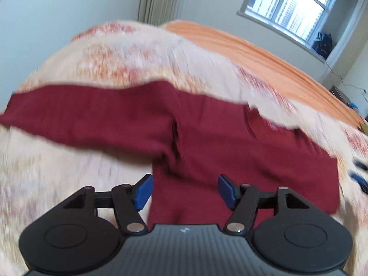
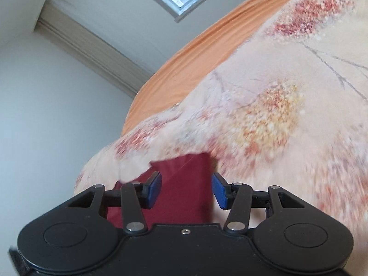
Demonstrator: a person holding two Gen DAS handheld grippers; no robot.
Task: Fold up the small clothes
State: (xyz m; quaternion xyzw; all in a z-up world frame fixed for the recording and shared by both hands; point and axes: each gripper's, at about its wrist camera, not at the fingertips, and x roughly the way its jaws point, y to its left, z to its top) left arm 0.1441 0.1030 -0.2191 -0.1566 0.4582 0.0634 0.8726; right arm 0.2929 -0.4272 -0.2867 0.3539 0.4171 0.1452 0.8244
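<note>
The dark red garment (image 1: 207, 138) lies spread on the flowered bedcover (image 1: 138, 57) of the bed. Left tongs (image 1: 185, 192) and right tongs (image 2: 186, 192) both stand open above it, gripping nothing

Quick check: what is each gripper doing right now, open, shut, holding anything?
Left gripper: open, holding nothing, above the dark red cloth garment.
Right gripper: open, holding nothing; the garment lies beyond its fingers on the floral bedspread.
</note>
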